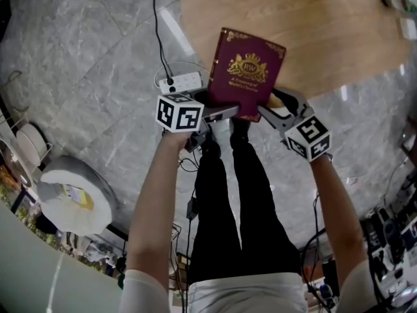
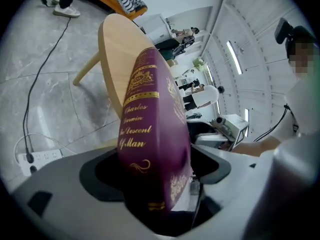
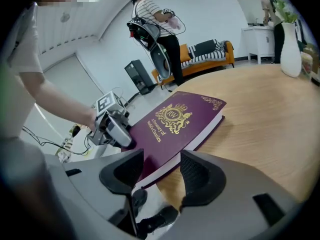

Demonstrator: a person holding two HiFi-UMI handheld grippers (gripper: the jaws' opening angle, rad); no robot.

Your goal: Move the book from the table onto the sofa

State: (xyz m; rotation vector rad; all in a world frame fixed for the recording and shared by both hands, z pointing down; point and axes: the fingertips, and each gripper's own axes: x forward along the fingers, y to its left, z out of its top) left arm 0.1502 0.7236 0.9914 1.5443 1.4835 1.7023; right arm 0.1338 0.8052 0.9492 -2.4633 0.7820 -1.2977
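Lying flat on the round wooden bench (image 1: 339, 38), the maroon book (image 1: 246, 70) is found at the centre top of the head view, its near end jutting past the bench's rim towards the person's legs. That overhang is judged to be why it can be taken from the edge rather than from above. The left tool (image 2: 157, 174) is seen rolled on its side, so that in the left gripper view bench and book stand upright in the frame. The spine end runs between its widely parted jaws, one over the cover and one apparently beneath. No squeeze is shown, so this tool is read as open about the book, not clamped. The right tool (image 3: 160, 171) is held at the book's lower right in the head view, its jaws likewise apart. The near corner and page edge lie between them, and a gap is visible beside each pad. Both tools are thus set at opposite near corners, presumably so that a thick hardback can be lifted evenly without twisting. The book is not yet raised. The orange sofa (image 3: 229, 51) is glimpsed in the upper middle of the right gripper view, well apart from the bench, so a carry across the floor is judged to be needed once the jaws are closed.
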